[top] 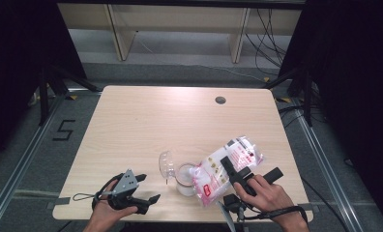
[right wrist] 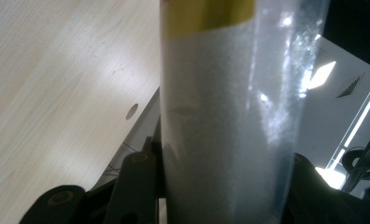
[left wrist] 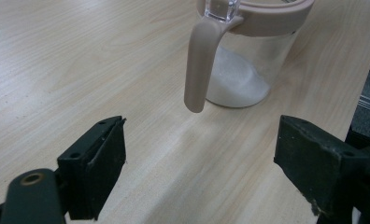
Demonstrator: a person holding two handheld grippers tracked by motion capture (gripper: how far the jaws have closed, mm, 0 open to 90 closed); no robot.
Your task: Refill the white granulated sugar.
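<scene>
A clear jar (top: 184, 178) with a beige rim stands near the table's front edge, its clear lid (top: 166, 164) flipped open to the left. White granules lie in its bottom (left wrist: 239, 79), and a beige handle (left wrist: 199, 65) hangs down its side. My right gripper (top: 250, 168) is shut on a plastic bag (top: 230, 162) of white granules with red print, tilted with its lower end against the jar's mouth. In the right gripper view the bag (right wrist: 220, 116) stands between the jaws of that gripper (right wrist: 223, 186). My left gripper (top: 148, 187) (left wrist: 206, 158) stands open and holds nothing, a short way left of the jar.
The wooden table (top: 155, 121) has a round cable hole (top: 220, 100) at the back right. Dark stands and cables surround it on the floor, where a "5" (top: 64, 130) is marked at the left. A shelf frame (top: 180, 29) stands behind.
</scene>
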